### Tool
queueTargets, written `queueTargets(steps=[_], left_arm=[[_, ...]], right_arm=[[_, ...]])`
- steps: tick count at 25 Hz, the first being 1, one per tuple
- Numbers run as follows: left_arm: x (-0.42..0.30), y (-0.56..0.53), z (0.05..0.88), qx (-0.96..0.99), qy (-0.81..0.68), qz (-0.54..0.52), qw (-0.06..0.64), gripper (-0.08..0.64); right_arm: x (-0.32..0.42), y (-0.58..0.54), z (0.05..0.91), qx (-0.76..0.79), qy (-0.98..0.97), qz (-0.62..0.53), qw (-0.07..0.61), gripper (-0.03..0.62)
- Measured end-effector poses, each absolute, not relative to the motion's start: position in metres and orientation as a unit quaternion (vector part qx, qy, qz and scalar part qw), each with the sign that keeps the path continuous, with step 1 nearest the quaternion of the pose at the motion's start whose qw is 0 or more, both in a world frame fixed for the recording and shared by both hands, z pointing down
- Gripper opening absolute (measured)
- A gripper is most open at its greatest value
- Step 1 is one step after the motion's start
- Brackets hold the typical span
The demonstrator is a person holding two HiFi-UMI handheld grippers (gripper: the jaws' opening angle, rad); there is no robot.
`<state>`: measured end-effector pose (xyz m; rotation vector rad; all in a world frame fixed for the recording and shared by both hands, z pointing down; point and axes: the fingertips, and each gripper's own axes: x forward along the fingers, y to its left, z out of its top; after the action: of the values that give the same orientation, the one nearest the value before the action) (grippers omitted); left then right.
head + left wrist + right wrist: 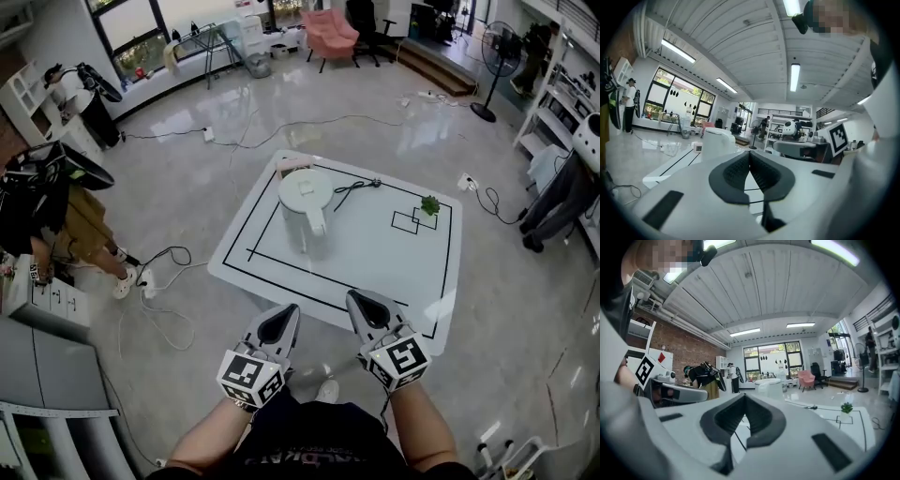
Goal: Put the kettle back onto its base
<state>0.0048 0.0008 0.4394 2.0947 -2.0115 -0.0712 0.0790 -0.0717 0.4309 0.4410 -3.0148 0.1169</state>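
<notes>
Kettle (pixel 306 202) upright on table (pixel 412 272) far-left, ahead of both grippers, each closed on nothing; left gripper (pixel 284 315) nearer than right gripper (pixel 362 302); base not discernible, possibly underneath.

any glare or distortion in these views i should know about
Head view: the glossy grey floor mirrors window light, and the white table top shines at its near right corner; the white plastic kettle reads clearly. Left gripper view: fisheye bending, dark corners, blown-out ceiling tube lamp. Right gripper view: the same bending and dark corners.
</notes>
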Motion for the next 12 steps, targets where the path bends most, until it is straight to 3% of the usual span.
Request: queueTargets(steps=[12], left_arm=[[-0.005, 0.032, 0.436, 0.699, -0.707, -0.026, 0.109, 0.003]], right_arm=[[0.068, -0.044, 0.432, 0.132, -0.990, 0.043, 0.034, 0.000]])
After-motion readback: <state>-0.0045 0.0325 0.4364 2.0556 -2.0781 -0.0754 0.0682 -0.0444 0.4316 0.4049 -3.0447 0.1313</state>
